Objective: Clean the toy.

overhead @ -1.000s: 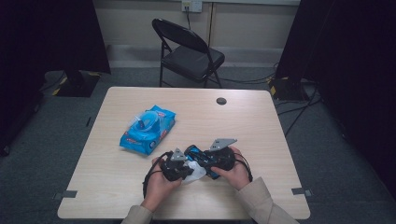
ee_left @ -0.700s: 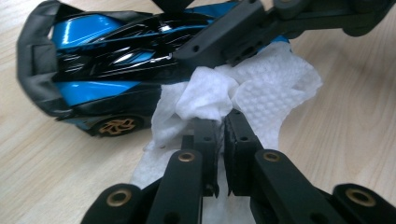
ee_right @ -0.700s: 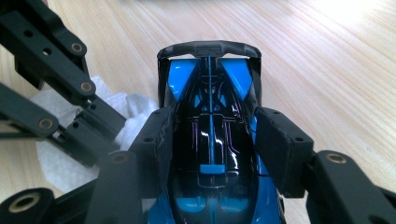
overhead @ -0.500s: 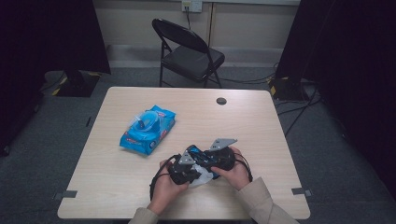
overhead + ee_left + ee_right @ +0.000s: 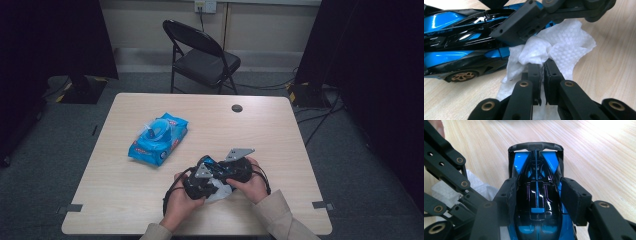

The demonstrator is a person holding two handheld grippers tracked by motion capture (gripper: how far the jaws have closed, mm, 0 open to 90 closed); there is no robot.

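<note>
gripping toy car (image 5: 537, 195), wipe (image 5: 559, 47) pinched

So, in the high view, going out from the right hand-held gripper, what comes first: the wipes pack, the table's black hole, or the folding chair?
From the right hand-held gripper, gripping the toy car:
1. Wipes pack, up-left on the table.
2. Black hole, near the table's far edge; nearly as close as the pack, so hard to call.
3. Folding chair, on the floor beyond the table.

We are wearing beige sleeves (image 5: 272, 215) that are reaching to our wrists. Each gripper (image 5: 541, 68) we are carrying is showing matte black linkage arms with brass-ringed pivots and small screw holes, a grey three-cornered plate (image 5: 238, 153) and a black cable (image 5: 168, 196).
</note>
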